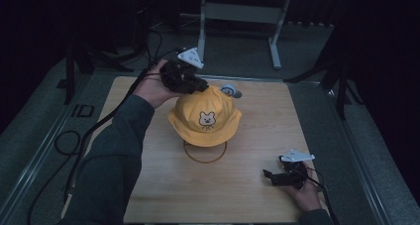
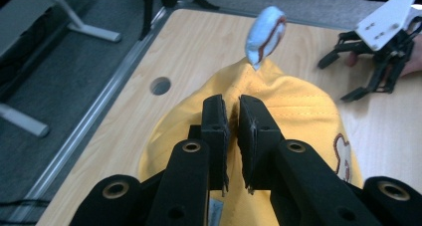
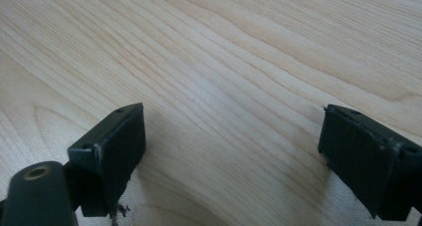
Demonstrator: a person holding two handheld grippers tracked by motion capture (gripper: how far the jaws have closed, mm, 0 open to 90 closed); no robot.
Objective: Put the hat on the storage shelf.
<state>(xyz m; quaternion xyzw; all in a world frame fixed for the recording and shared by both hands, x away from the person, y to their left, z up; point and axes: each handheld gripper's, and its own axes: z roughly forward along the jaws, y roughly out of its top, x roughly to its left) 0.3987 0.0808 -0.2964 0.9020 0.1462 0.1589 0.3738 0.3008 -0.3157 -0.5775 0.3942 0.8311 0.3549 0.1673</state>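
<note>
While the left gripper (image 2: 231,121) pinches a fold of cloth at the crown of a yellow bucket hat (image 1: 204,117), the hat sits propped on a wire stand (image 1: 205,152) near the middle of the wooden table (image 1: 163,185), its bear-face patch (image 1: 207,119) turned toward the person. From the left gripper view, the two black jaws press nearly together on the gathered yellow fabric, with a small blue-and-white ear (image 2: 265,35) standing up just beyond the tips. Judging by the pictures, the hat is gripped but not yet lifted clear of the stand; taking it off or reshaping it appears to be what remains. The left forearm, in a dark grey sleeve (image 1: 116,155), reaches from six o'clock toward eleven o'clock, the hand (image 1: 156,86) arched over the crown and the gripper angled down onto it from ten o'clock. At four o'clock from the hat, well apart from it, the right gripper (image 1: 272,178) rests low near the table edge, its jaws spread wide over bare wood and holding nothing, pointing toward nine o'clock.
</note>
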